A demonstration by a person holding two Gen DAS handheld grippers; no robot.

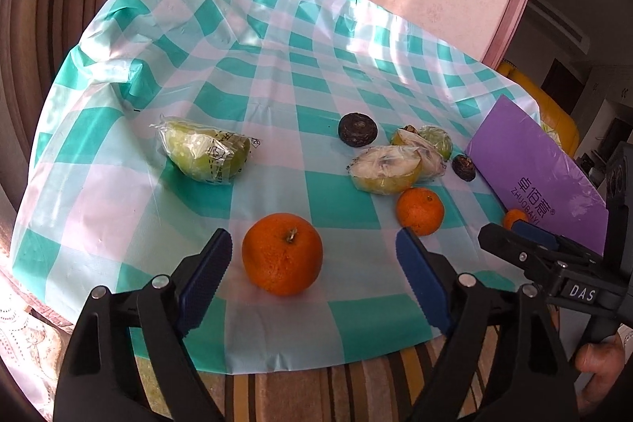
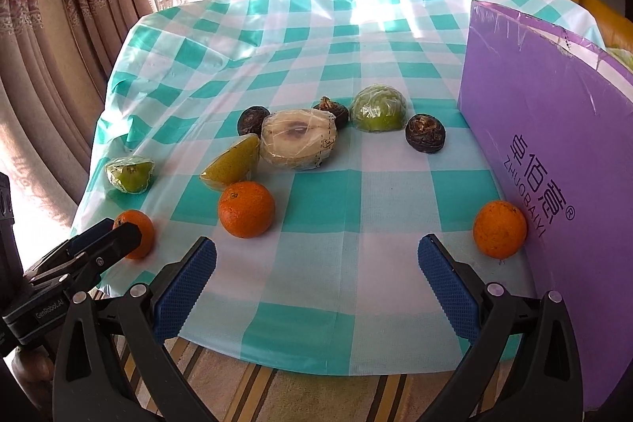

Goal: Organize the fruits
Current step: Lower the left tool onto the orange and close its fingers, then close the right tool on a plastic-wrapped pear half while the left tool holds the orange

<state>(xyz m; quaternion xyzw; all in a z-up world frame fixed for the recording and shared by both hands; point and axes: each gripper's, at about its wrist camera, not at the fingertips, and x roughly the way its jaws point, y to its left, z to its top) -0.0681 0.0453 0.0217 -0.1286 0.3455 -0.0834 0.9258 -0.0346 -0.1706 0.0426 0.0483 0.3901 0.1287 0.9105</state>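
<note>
Now orange (image 1: 281,252) between spread pads of left tool (image 1: 312,265) (untouched).

Two low, close wrist views sharing the checked tablecloth (image 1: 277,74).

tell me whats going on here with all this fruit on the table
A person is holding a two-finger gripper in each hand over a table with a green checked cloth. Both grippers are open and empty. The left gripper is lined up around a large orange without touching it. The right gripper hovers over bare cloth, with a second orange beside the purple box. Wrapped cut fruit and dark round fruits lie scattered; nothing looks sorted yet.
</note>
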